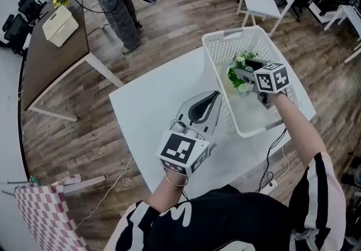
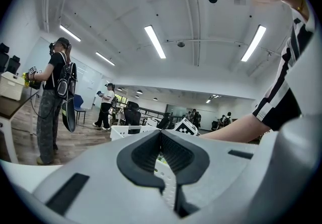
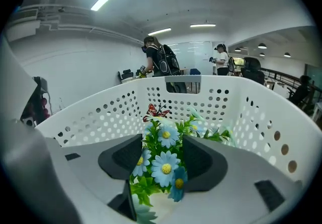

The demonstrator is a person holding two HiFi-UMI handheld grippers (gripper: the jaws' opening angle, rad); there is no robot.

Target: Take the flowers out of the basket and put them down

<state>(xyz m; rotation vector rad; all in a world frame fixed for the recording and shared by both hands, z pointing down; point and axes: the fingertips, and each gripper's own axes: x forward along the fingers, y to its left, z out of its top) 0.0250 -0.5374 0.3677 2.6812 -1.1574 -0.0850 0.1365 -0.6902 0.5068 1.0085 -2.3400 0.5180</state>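
Right tool (image 3: 161, 160) is sitting inside the basket (image 1: 217, 47), jaws apart around the flowers (image 3: 166, 167); left tool (image 1: 216, 95) is hovering beside it, closed.

The person's black top (image 1: 225, 219) has black-and-white striped sleeves (image 1: 322, 188). The left claw (image 2: 161, 135) and right claw (image 3: 162, 141) are grey with black pads (image 3: 201, 160); each bears a black-and-white marker cube (image 1: 272, 78).

text: none legible | brands/numbers: none legible | left marker cube (image 1: 181, 153), right marker cube (image 1: 272, 78): black-white square codes only, no characters
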